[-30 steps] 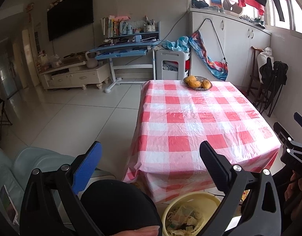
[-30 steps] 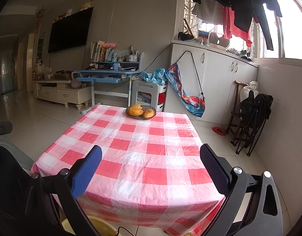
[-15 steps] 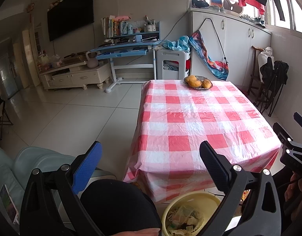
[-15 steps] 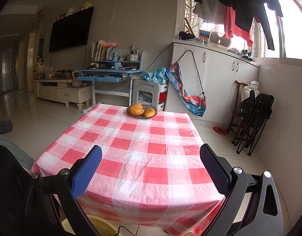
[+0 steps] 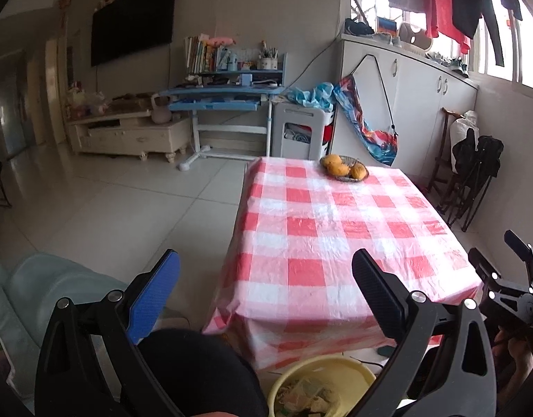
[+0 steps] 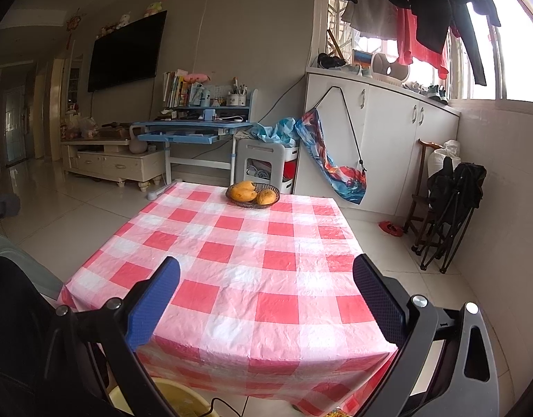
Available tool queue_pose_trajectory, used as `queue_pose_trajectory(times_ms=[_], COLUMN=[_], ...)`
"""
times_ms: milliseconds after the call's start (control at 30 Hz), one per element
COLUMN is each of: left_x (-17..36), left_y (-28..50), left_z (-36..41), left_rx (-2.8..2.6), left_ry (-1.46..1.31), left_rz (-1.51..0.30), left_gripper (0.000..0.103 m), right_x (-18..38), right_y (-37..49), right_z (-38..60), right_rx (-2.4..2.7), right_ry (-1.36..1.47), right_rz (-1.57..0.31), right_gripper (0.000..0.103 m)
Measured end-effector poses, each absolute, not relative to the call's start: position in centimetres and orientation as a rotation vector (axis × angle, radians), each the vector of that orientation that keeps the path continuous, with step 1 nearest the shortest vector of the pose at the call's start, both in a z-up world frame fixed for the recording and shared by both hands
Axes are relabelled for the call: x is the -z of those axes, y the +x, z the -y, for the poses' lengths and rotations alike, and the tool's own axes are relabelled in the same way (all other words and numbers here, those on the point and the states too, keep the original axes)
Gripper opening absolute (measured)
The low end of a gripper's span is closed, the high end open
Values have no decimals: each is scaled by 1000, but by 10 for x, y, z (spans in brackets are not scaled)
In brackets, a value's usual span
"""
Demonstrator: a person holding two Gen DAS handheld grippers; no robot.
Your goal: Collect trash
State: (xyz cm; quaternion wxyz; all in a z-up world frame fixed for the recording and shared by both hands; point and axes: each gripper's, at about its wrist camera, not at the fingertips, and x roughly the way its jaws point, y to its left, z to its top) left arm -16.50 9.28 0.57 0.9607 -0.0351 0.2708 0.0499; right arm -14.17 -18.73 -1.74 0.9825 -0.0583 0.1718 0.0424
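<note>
1. The left hand-held gripper [image 5: 266,292] is released, fingers wide apart, grasping nothing.
2. The right hand-held gripper [image 6: 266,295] is likewise released and empty, near the surface's [image 6: 231,271] near edge.
3. A yellow bin [image 5: 322,375] with trash [image 5: 308,396] sits on the floor below that edge.
4. A fruit basket [image 6: 253,195] stands at the far end.

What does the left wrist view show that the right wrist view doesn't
Only the left wrist view shows the paper scraps inside the yellow bin, the pale blue sofa, and the right gripper from outside. Only the right wrist view shows the red slippers on the floor beyond the table. Both show the checked tablecloth, the fruit basket, the TV, the blue desk, and open, empty fingers up front.
</note>
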Motion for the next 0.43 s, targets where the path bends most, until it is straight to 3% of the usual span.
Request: queue_pose_trajectory(times_ms=[433], left_x=[-20], left_y=[-99], left_z=[-57], left_rx=[-60], left_ry=[11], left_rz=[-601], left_gripper=[96], right_x=[10], right_y=[-87], right_z=[200], right_rx=[-122], right_ry=[-160], right_rz=[-441], right_gripper=[95])
